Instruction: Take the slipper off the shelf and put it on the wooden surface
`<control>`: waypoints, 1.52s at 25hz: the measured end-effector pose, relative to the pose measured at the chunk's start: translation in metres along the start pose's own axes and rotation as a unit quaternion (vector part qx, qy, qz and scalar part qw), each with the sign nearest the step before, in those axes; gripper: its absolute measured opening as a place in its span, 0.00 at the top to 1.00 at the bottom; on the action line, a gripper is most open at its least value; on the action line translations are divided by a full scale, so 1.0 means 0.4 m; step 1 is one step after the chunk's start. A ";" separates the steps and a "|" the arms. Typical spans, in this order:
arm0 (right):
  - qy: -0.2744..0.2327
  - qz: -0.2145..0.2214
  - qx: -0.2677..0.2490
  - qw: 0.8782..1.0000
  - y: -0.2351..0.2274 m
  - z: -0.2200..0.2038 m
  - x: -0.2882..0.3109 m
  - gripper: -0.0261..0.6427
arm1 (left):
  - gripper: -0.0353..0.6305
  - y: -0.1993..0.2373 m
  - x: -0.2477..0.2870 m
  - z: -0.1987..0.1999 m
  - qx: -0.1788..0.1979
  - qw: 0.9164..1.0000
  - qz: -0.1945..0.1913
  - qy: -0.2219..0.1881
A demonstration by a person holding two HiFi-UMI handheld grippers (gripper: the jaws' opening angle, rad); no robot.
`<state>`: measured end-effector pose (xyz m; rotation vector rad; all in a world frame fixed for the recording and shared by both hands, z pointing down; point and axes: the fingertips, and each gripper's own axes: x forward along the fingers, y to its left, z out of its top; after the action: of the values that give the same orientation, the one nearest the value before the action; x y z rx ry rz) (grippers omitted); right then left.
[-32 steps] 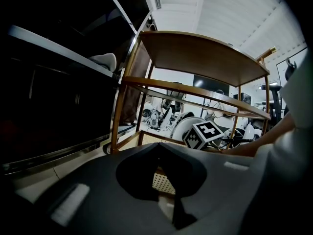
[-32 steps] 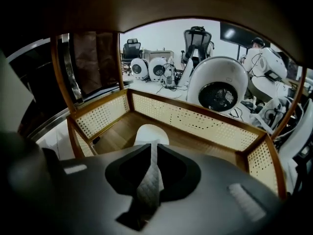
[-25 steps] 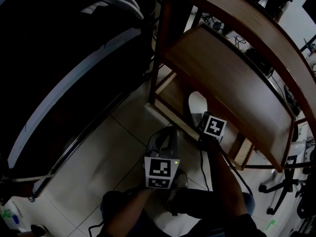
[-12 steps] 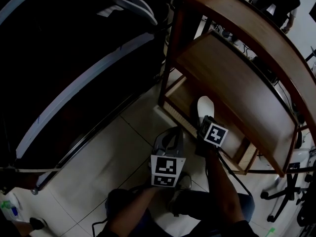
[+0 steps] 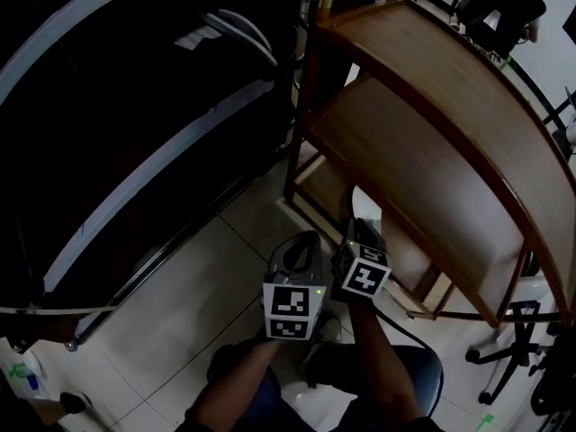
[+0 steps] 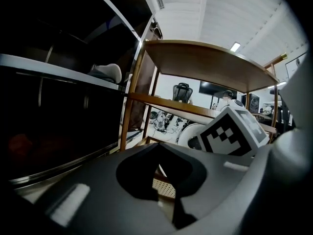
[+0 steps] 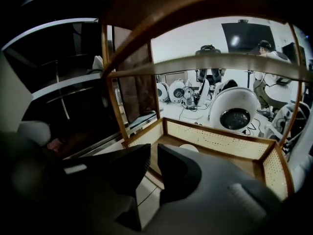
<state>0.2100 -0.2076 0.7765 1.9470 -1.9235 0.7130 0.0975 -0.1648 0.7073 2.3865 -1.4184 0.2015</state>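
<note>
White rounded slipper (image 5: 364,207) lies on the wooden rack's bottom shelf (image 5: 322,183), just beyond the right gripper (image 7: 152,153). Probably light, flexible: grip its near edge. Right jaws narrowly apart, empty; left gripper (image 6: 157,148) jaws closed.

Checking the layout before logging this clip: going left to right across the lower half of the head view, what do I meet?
Dark cabinet → left gripper → right gripper → wooden shelf unit's near end → office chair base
</note>
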 end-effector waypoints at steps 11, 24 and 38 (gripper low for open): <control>0.005 0.036 -0.026 0.999 0.079 0.131 -0.207 0.90 | 0.94 -0.030 -0.123 0.181 -0.020 0.998 0.041 0.049; 0.010 0.115 -0.089 0.989 0.306 0.446 -0.523 0.90 | 0.94 -0.055 -0.381 0.550 -0.031 0.993 0.109 0.043; -0.059 0.254 -0.171 0.950 0.693 0.739 -0.933 0.94 | 0.94 0.015 -0.822 0.900 -0.047 0.971 0.234 -0.021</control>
<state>-0.0167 -0.0709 0.2935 1.3223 -2.4637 0.3474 -0.0891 -0.0315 0.2769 1.9581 -1.9486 0.1971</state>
